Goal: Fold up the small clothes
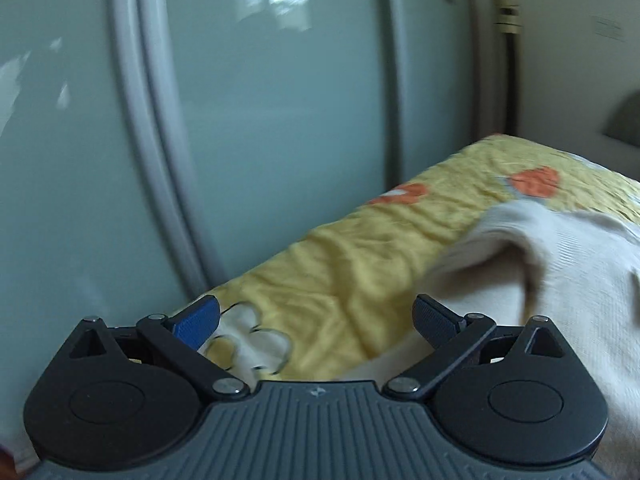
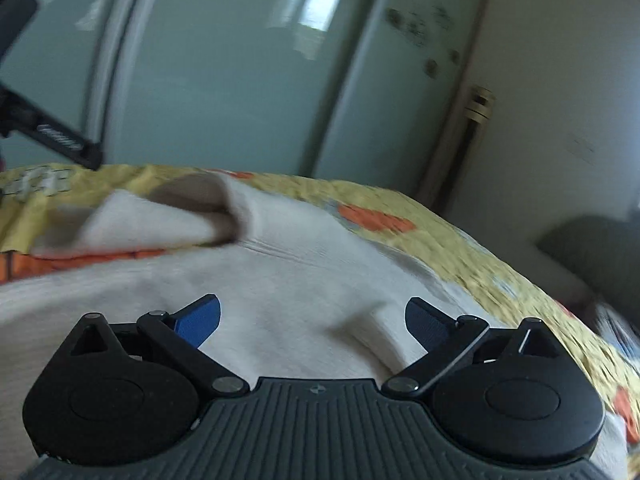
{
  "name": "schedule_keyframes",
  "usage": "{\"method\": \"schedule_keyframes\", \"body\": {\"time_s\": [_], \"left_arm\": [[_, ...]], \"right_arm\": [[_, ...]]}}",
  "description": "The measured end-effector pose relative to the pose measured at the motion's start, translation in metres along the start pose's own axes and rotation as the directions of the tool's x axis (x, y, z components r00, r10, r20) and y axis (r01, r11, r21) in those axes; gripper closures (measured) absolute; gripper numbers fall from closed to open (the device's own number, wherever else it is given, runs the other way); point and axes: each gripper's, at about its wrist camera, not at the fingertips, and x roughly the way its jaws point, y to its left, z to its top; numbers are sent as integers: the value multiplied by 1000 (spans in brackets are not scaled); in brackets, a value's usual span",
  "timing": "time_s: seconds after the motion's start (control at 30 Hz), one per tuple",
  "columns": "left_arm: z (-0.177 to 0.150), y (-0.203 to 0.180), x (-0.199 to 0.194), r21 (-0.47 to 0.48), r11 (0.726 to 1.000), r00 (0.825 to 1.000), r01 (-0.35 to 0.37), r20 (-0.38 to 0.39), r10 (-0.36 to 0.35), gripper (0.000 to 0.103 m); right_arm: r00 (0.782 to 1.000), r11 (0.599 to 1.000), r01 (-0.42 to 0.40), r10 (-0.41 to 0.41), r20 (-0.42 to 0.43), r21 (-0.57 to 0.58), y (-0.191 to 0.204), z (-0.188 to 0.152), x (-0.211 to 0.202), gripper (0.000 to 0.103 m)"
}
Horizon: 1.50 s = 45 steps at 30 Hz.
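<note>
Both my grippers, left (image 1: 316,320) and right (image 2: 312,318), have jaws spread apart, holding nothing. A cream knitted garment (image 2: 280,280), blurred, lies under my right jaws on the yellow flowered bedspread (image 1: 340,256), apparently with one sleeve folded over, before pale green wardrobe doors (image 1: 260,100).

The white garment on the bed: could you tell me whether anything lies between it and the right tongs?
Nothing visible does. The right tongs are open directly above the white garment, which lies on the yellow bedspread. The left tongs, also open, sit above the bedspread at the garment's edge.
</note>
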Motion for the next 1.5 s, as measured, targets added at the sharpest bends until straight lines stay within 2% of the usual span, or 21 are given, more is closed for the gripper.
{"method": "schedule_keyframes", "body": {"time_s": [0.07, 0.13, 0.2, 0.3, 0.33, 0.43, 0.53, 0.63, 0.73, 0.87, 0.93, 0.97, 1.0, 1.03, 1.07, 1.1, 1.2, 1.23, 1.37, 1.4, 1.5], "left_arm": [[1, 18, 5, -55, 998, 999, -40, -31, 39, 0], [3, 31, 8, -86, 994, 997, -63, -44, 59, 0], [3, 40, 7, -105, 991, 996, -79, -45, 74, 0], [3, 46, 4, -113, 990, 996, -82, -42, 77, 0], [3, 47, 3, -116, 990, 996, -79, -42, 74, 0], [4, 46, 3, -128, 990, 997, -63, -46, 58, 0], [5, 43, -2, -147, 987, 998, -59, -29, 55, 0], [6, 38, -13, -174, 981, 996, -81, 22, 86, 0], [9, 28, -20, -179, 981, 995, -73, 53, 84, 0], [13, 9, -19, -151, 988, 999, 30, 31, -25, 0], [11, -4, -19, -111, 990, 997, 82, 19, -80, 0], [9, -13, -18, -80, 991, 995, 103, 9, -103, 0], [7, -21, -17, -52, 992, 993, 119, 0, -119, 0], [5, -32, -16, -19, 991, 991, 136, -14, -136, 0], [3, -42, -15, 9, 988, 988, 155, -28, -155, 0], [1, -51, -15, 30, 984, 984, 177, -39, -175, 0], [-4, -74, -18, 88, 969, 972, 232, -59, -227, 0], [-5, -80, -20, 102, 963, 968, 248, -61, -243, 0], [-16, -105, -26, 186, 939, 958, 288, -70, -279, 0], [-20, -110, -27, 209, 934, 957, 289, -76, -279, 0], [-28, -117, -24, 243, 925, 956, 293, -101, -276, 0]], "right_arm": [[989, 989, -145, 145, 7, 14, 21, 15, 7, 6], [950, 947, -310, 311, -5, 85, 36, 31, 18, 8], [914, 903, -393, 405, -33, 175, 45, 42, 34, 9], [878, 852, -426, 470, -87, 303, 49, 50, 65, 19], [870, 840, -425, 482, -103, 338, 49, 51, 74, 28], [846, 790, -424, 520, -116, 444, 47, 47, 98, 66], [825, 716, -434, 560, -78, 546, 36, 42, 108, 73], [792, 579, -492, 608, 59, 650, 11, 42, 109, 77], [783, 417, -535, 570, 247, 734, -36, 46, 94, 78], [804, 114, -551, 336, 490, 827, -126, 0, 55, 80], [827, -73, -536, 153, 541, 841, -159, -48, 26, 79], [856, -173, -497, 58, 513, 850, -170, -75, 11, 72], [902, -248, -424, -22, 432, 871, -176, -100, -7, 61], [939, -270, -343, -87, 332, 900, -179, -118, -27, 39], [959, -240, -278, -132, 252, 930, -179, -127, -44, 29], [968, -176, -220, -160, 193, 959, -179, -132, -59, 29], [974, -13, -149, -174, 145, 989, -175, -134, -83, 29], [978, 63, -119, -162, 128, 991, -174, -129, -85, 29], [991, 447, 67, -136, -6, 892, -161, -96, -86, 29], [991, 570, 105, -127, -39, 815, -155, -86, -83, 29], [983, 812, 185, -142, -120, 554, -131, -63, -76, 27]]}}
